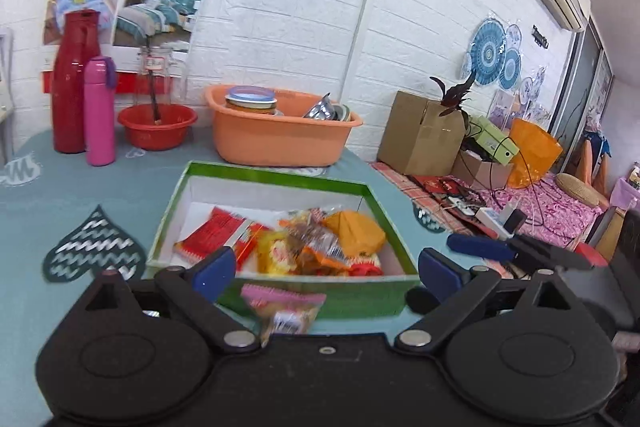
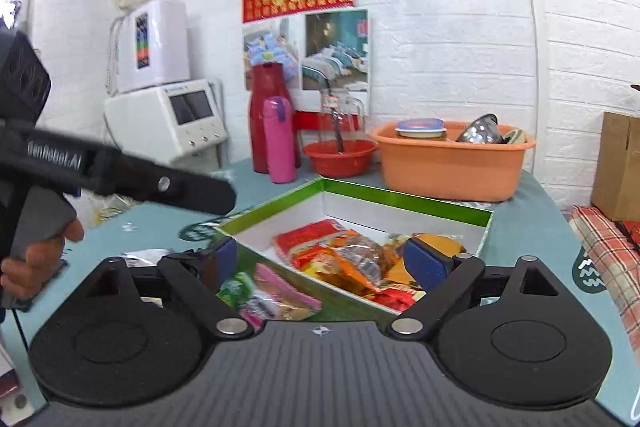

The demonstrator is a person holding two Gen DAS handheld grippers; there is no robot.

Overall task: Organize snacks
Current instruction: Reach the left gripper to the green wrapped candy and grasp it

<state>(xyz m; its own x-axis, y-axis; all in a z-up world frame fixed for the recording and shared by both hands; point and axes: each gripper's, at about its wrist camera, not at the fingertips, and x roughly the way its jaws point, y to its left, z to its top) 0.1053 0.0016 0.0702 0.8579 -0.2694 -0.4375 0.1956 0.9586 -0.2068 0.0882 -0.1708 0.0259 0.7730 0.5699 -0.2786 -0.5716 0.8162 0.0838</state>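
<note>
So left wrist view: left claw (image 1: 326,273) spread wide, nothing pinched, pink-edged snack packet (image 1: 284,309) on the counter just under it, green box (image 1: 320,297) of snacks straight ahead. Right wrist view: right claw (image 2: 320,263) spread too, same packet (image 2: 280,297) plus a green wrapper (image 2: 236,289) below. Probably grab the packet next, drop it in the box.

pink snack pkt (image 1: 285,308) blurred, label unreadable, part hidden by claw

We find the left gripper (image 1: 326,273) with fingers (image 1: 214,273) spread wide, nothing between them. The right gripper (image 2: 326,263) likewise stands wide apart and unloaded. A bare hand (image 2: 30,263) grips the left unit's handle.
</note>
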